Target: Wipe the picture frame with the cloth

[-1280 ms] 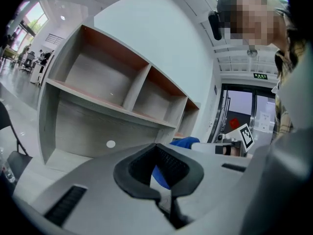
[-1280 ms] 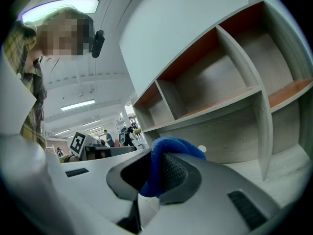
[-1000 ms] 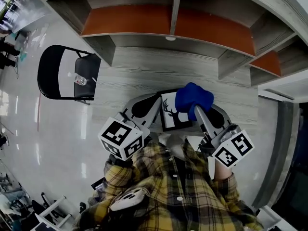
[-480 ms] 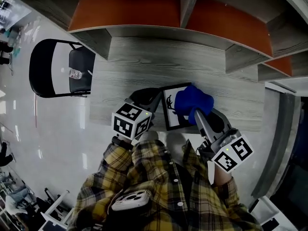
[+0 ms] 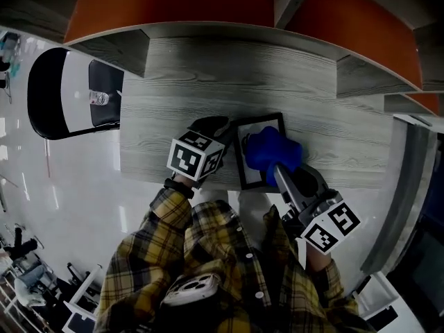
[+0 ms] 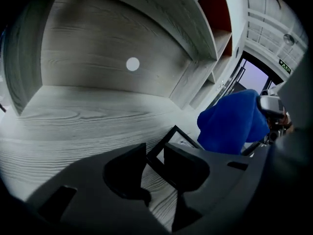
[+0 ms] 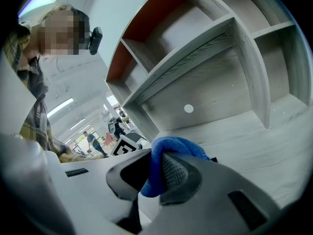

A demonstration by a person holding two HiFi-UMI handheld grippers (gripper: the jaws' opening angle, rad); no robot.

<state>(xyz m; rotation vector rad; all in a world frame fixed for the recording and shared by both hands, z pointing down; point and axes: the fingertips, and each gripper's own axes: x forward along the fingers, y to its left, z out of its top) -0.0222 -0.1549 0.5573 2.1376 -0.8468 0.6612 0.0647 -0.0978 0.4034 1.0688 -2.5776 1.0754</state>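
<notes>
1. Left gripper (image 6: 155, 153): the jaws are spread and have just been opening. The black left edge of the picture frame (image 6: 164, 141) runs through the gap. Neither pad is seen pressing on it, so there is no grip.
2. In the head view, the left gripper (image 5: 211, 125) sits at the frame's left side, angled down at the table. Its marker cube (image 5: 196, 159) faces the camera.
3. Right gripper (image 7: 156, 173): the jaws are clamped on the blue cloth (image 7: 178, 146). A fold is pinched between the ribbed pad and the other jaw, and the rest bunches out past the tips.
4. In the head view, the right gripper (image 5: 277, 168) reaches in from the near right. The cloth (image 5: 270, 148) covers the right and middle of the picture frame (image 5: 258, 126). I can't tell whether the cloth presses on the glass or only sits over it.
5. The frame has a black border and a white picture. It looks to lie flat on the grey wood table (image 5: 173, 82), at the near edge, between the two grippers. The top left of the picture is uncovered.
6. From the left gripper view, the cloth (image 6: 232, 121) sits over the far right of the frame, well clear of the left jaws.
7. Surroundings: grey shelving with orange back panels (image 5: 208, 5) stands behind the table. A black chair (image 5: 69, 96) carrying a small bottle (image 5: 98, 98) is at the left. The person's plaid shirt (image 5: 208, 255) fills the bottom of the head view.
</notes>
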